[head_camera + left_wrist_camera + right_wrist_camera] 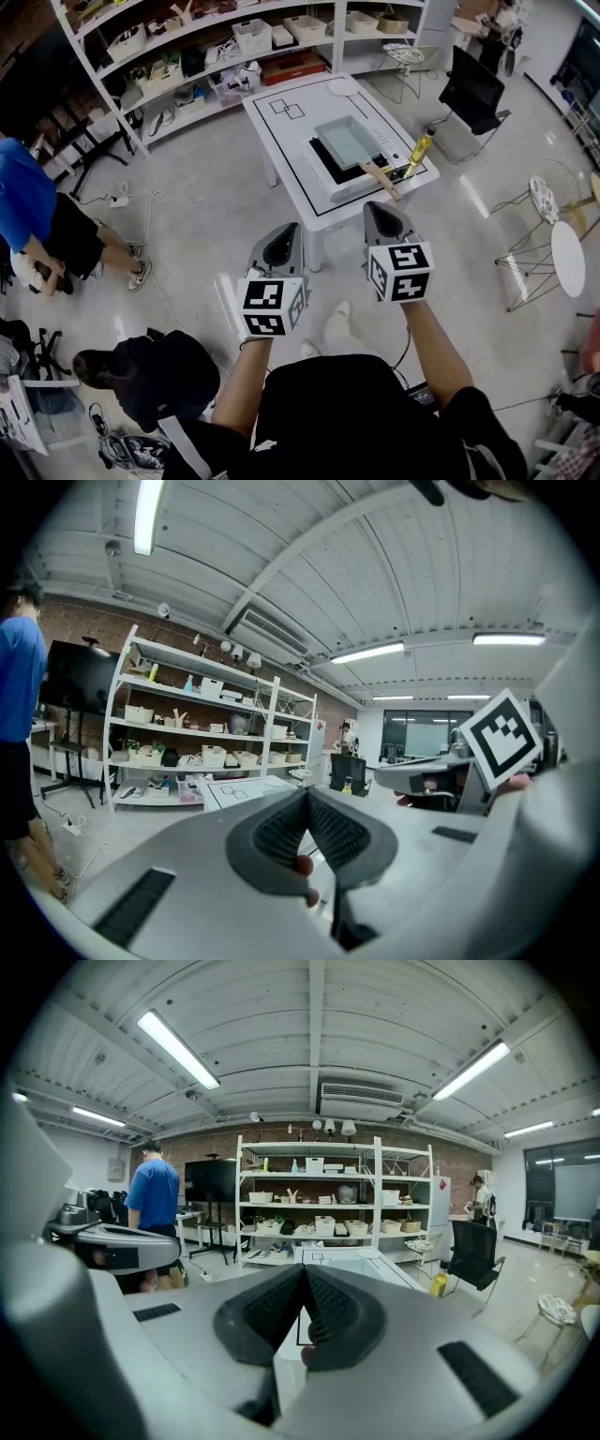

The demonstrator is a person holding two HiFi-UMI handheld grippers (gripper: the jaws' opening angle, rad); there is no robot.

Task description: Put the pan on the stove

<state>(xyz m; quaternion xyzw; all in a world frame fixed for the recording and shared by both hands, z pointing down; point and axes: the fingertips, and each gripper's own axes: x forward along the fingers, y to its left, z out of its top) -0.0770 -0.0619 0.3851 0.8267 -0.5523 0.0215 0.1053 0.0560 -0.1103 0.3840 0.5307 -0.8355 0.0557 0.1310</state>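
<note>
In the head view a white table (281, 150) stands ahead on the floor. On it lies a pale grey square pan (349, 141) with a wooden handle (380, 178), resting over a black stove slab (330, 171). My left gripper (281, 246) and right gripper (386, 223) are held up side by side well short of the table, over the floor. Both are shut with nothing in them. The left gripper view shows the left gripper (307, 794) with pads together; the right gripper (305, 1269) looks the same, and the table (328, 1258) shows small beyond it.
A yellow bottle (419, 150) and a white plate (342, 86) are on the table. Shelves (234, 47) line the back wall. A person in blue (23, 202) crouches at left, a black chair (473, 94) stands right of the table, a round white table (567, 258) farther right.
</note>
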